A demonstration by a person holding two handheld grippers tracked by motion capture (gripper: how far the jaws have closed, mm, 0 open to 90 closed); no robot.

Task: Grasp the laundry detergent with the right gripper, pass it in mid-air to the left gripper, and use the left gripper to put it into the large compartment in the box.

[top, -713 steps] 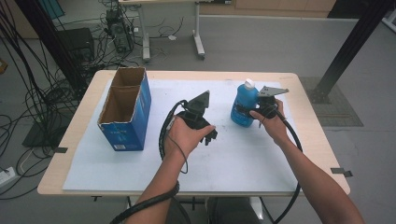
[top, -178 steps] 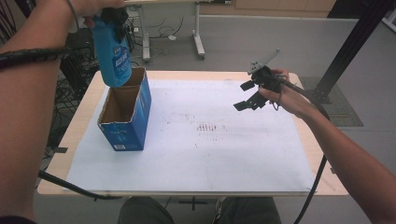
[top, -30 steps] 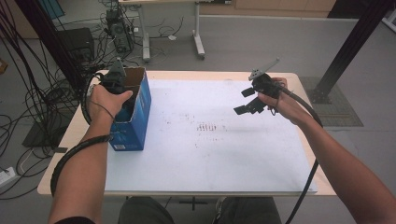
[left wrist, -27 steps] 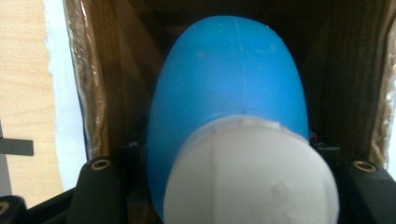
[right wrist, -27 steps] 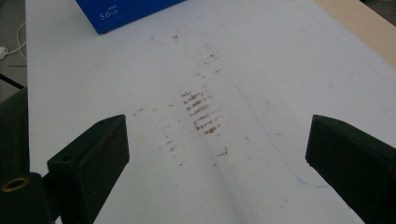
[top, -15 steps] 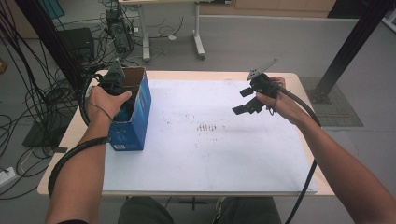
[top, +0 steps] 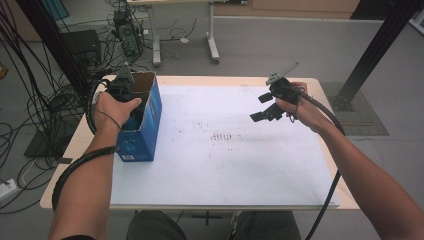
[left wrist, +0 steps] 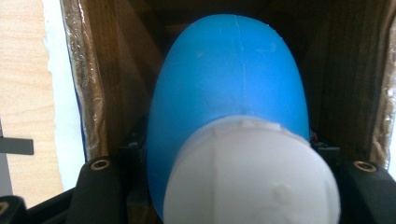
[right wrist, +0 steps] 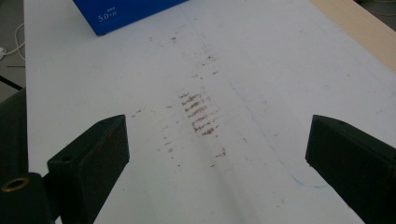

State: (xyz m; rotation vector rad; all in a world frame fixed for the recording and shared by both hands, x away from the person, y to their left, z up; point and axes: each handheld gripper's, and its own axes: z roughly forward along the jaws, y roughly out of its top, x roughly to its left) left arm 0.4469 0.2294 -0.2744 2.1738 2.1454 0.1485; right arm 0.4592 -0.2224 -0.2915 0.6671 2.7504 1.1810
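My left gripper (top: 126,97) reaches down into the open top of a blue cardboard box (top: 146,125) at the table's left side. It is shut on a blue bottle (left wrist: 229,88) with a white cap (left wrist: 252,182); the black fingers (left wrist: 100,186) press the bottle's two sides. In the left gripper view the bottle hangs between the box's brown inner walls (left wrist: 116,84). Over the right part of the table my right gripper (top: 260,107) is held in the air, open, with nothing between its fingers (right wrist: 93,149).
A white mat (top: 225,165) with a brownish smudge (right wrist: 198,112) at its middle covers most of the wooden table (top: 80,145). The box's blue side (right wrist: 126,11) shows far off in the right gripper view. Cables and table legs stand on the floor behind.
About six seconds ago my left gripper held the bottle high above the box; it has come down into the box. Over the last second both hands have barely moved.
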